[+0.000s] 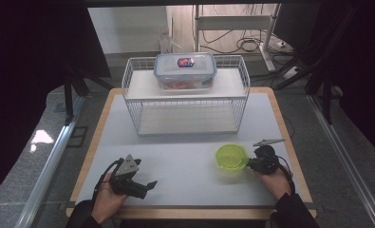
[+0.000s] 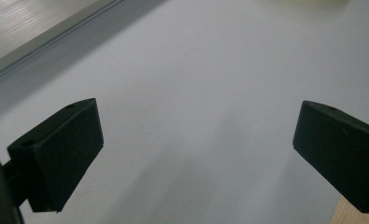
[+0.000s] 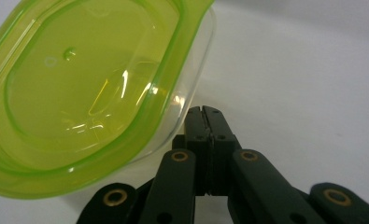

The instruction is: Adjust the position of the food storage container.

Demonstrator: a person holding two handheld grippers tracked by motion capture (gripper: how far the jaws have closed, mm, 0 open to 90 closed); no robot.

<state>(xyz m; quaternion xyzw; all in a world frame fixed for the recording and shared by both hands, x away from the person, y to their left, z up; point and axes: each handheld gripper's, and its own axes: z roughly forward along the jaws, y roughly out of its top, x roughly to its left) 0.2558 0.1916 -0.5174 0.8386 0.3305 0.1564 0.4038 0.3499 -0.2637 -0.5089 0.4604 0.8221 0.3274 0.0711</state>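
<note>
Green-lidded container [image 1: 231,157] upright beside right gripper [image 1: 249,165].

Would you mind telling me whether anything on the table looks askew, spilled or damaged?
Nothing stands out. The green-lidded container sits flat beside the shut right gripper, the blue-lidded box rests squarely on the wire rack, and no spill shows.

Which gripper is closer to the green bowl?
Right. The right gripper sits right beside the green bowl, its jaws shut at the bowl's rim. The left gripper is far across the table, jaws open.
</note>
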